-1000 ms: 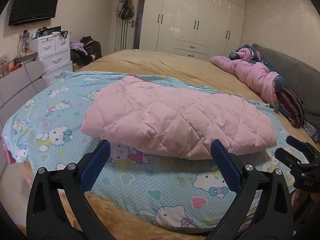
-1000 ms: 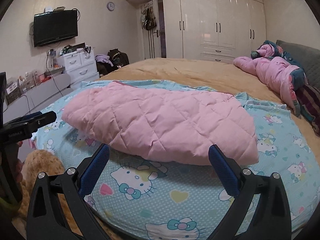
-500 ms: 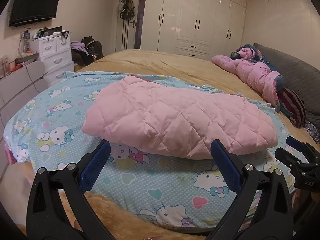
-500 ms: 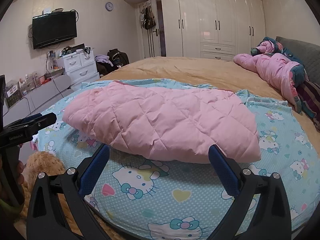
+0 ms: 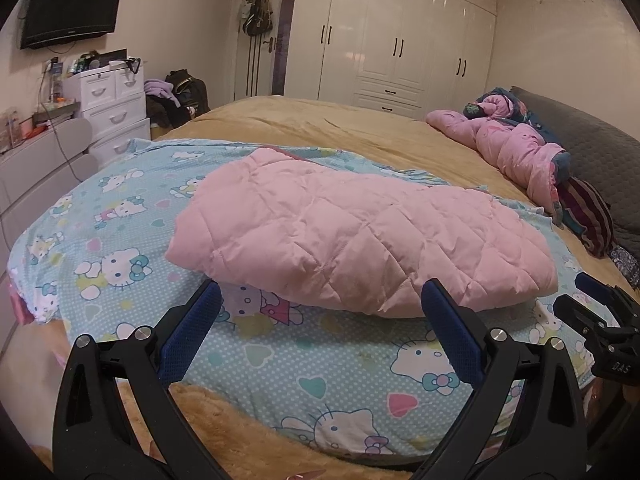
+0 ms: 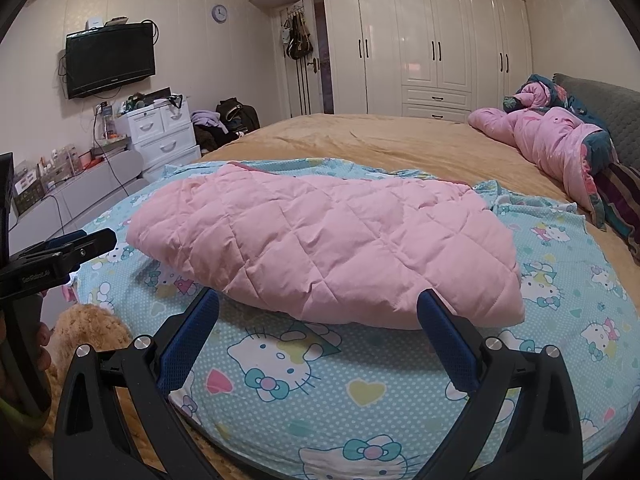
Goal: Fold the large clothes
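right now a pink quilted garment [image 5: 360, 240] is lying folded into a long padded bundle on a light blue cartoon-cat sheet [image 5: 120, 240], which is spreading over the near part of a bed with a tan cover [image 5: 320, 128]. the left gripper [image 5: 320, 308] is hovering just short of the bundle's near edge, its blue-padded fingers [image 5: 192, 332] standing wide apart and gripping nothing. the right gripper [image 6: 318, 308] is hanging in much the same pose further along the same edge, its fingers [image 6: 444, 344] also spread and clamping nothing. each gripper is showing at the border of the other's view, the right one at the left view's right edge and the left one at the right view's left edge. a second pink padded coat [image 6: 552, 140] is lying crumpled near the dark headboard [image 6: 600, 104], well apart from the bundle. a white wardrobe [image 6: 432, 40] is filling the far wall, and a wall tv [image 6: 110, 58] is hanging above a white drawer unit [image 6: 160, 132]
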Demonstrator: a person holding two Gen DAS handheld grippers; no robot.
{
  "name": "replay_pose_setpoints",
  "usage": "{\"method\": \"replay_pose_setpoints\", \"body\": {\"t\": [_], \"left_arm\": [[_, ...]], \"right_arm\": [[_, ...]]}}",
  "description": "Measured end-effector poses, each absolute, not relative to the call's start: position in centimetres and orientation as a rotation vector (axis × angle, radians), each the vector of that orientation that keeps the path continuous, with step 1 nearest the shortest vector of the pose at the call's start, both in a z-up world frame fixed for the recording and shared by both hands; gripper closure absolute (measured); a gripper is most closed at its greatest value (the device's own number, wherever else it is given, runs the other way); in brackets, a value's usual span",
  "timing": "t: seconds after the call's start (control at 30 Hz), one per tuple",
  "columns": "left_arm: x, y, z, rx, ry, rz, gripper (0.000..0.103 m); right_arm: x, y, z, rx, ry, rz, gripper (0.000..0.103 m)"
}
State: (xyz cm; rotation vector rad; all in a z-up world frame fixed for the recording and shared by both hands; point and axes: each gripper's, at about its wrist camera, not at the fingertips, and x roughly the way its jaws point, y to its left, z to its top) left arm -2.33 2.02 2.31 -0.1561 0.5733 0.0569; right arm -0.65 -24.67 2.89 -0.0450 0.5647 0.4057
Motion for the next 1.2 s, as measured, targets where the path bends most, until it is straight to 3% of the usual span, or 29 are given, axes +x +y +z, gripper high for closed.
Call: {"method": "replay_pose_setpoints", "body": {"t": [1.2], "left_arm": [[-2.64,2.18,2.65,-0.151,0.575,0.079,0.009]], "right_arm": [[-0.89,-24.38,2.86,-0.041,0.559,0.396,0.004]]}}
